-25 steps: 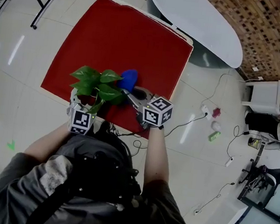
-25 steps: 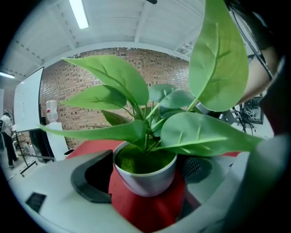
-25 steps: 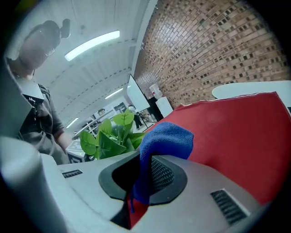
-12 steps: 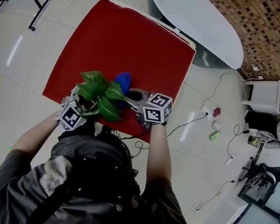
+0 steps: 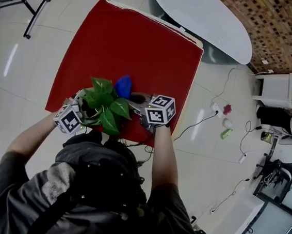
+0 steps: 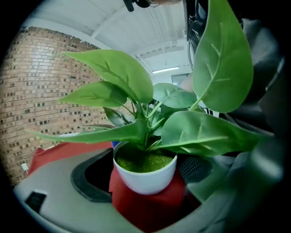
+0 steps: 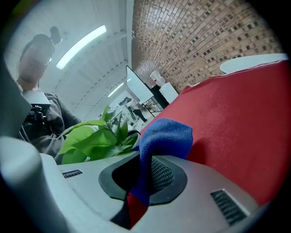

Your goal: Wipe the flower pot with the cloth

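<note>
At tabletop (image 5: 133,40) near edge, we grip flower pot (image 6: 144,175) in L hand-held gripper (image 5: 84,110); R hand-held gripper (image 5: 133,98) clamps cloth (image 7: 166,136), just right of pot.

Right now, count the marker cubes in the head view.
2. The left cube sits beside the potted plant; the right cube sits near the blue cloth. None looks hidden.

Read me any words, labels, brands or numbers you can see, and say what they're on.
No readable text anywhere.
The white round flower pot and blue fuzzy cloth show no print; the two marker cubes carry only black-and-white square patterns, no letters or numbers.
</note>
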`<control>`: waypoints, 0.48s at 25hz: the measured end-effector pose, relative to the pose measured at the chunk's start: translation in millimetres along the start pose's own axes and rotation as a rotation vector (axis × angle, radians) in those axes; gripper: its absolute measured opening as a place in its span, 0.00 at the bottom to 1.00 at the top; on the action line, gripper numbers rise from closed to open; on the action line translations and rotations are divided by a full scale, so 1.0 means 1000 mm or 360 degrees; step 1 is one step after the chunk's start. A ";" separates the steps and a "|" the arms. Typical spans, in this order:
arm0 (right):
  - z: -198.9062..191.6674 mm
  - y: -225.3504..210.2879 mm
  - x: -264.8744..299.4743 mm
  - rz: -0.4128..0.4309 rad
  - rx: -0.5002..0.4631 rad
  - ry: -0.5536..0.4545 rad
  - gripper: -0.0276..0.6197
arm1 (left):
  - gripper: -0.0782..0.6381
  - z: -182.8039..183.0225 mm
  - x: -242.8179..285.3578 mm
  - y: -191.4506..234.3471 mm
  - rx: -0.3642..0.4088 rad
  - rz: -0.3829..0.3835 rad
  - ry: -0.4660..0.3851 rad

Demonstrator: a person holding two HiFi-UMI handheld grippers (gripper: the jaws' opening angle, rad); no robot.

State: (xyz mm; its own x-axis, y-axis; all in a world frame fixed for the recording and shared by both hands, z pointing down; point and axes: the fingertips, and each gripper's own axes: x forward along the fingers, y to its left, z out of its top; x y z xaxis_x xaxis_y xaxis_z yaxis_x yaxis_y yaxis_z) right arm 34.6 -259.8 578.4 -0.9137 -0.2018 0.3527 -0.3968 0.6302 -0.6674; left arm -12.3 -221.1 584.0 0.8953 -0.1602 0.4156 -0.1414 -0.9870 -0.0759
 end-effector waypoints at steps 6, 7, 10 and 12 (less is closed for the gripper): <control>-0.012 -0.016 0.007 -0.0115 0.0044 0.0009 0.14 | 0.77 0.011 -0.002 0.000 0.0061 -0.0031 -0.0038; -0.013 -0.018 0.008 -0.0134 0.0044 0.0001 0.14 | 0.77 0.013 -0.002 0.000 0.0064 -0.0029 -0.0043; -0.015 -0.022 0.010 -0.0192 0.0024 -0.0021 0.14 | 0.77 0.009 0.000 0.001 0.0059 -0.0012 -0.0036; -0.015 -0.023 0.009 -0.0217 0.0010 -0.0023 0.14 | 0.77 0.009 0.000 0.001 0.0050 0.0006 -0.0025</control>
State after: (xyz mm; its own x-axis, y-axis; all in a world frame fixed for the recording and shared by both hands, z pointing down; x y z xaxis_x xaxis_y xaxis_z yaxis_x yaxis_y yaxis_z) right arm 36.8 -264.9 606.2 -0.8522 -0.2963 0.4311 -0.5182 0.5913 -0.6180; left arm -9.1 -222.1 575.8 0.9013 -0.1633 0.4012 -0.1314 -0.9856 -0.1060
